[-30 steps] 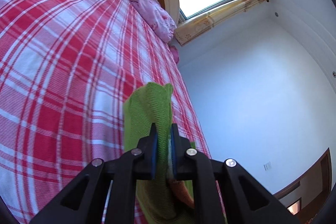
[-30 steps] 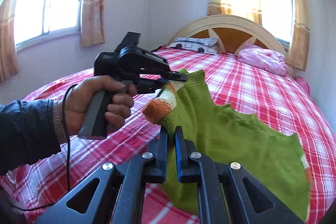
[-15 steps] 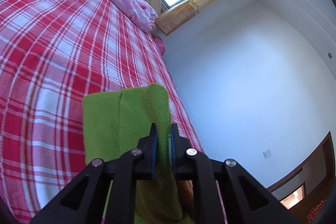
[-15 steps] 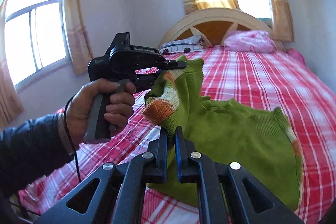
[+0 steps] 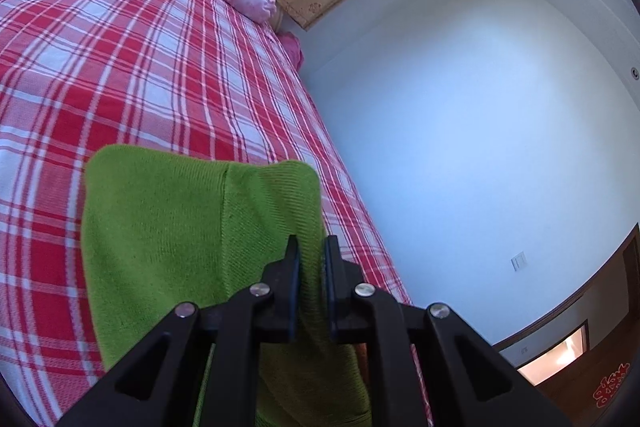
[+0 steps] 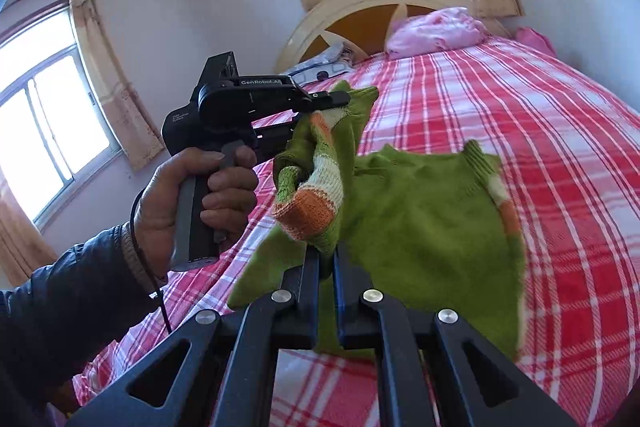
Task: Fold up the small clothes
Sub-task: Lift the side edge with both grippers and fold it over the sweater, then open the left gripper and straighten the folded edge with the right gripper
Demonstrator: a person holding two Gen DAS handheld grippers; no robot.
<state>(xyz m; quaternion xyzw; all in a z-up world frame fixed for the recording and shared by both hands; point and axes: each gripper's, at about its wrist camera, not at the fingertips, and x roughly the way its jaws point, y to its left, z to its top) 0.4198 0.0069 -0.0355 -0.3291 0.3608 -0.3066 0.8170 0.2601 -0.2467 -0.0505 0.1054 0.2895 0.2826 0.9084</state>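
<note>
Left gripper (image 6: 340,99) and right gripper (image 6: 328,259) both clamped on green sweater (image 6: 420,219), lifted above bed (image 6: 520,115); left hand (image 6: 188,195) grips handle.

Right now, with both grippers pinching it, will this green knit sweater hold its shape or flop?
Probably floppy: the green knit sweater sags between the left gripper and right gripper. Likely light, since it hangs from two small pinches. Its ribbed knit should grip the red plaid bedspread rather than slide.

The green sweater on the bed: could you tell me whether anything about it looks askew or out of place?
The green sweater is lopsided rather than damaged. Both the left gripper and the right gripper pinch its raised, bunched striped edge, while the rest trails over the plaid bedsheet. No tear or stain is visible.
</note>
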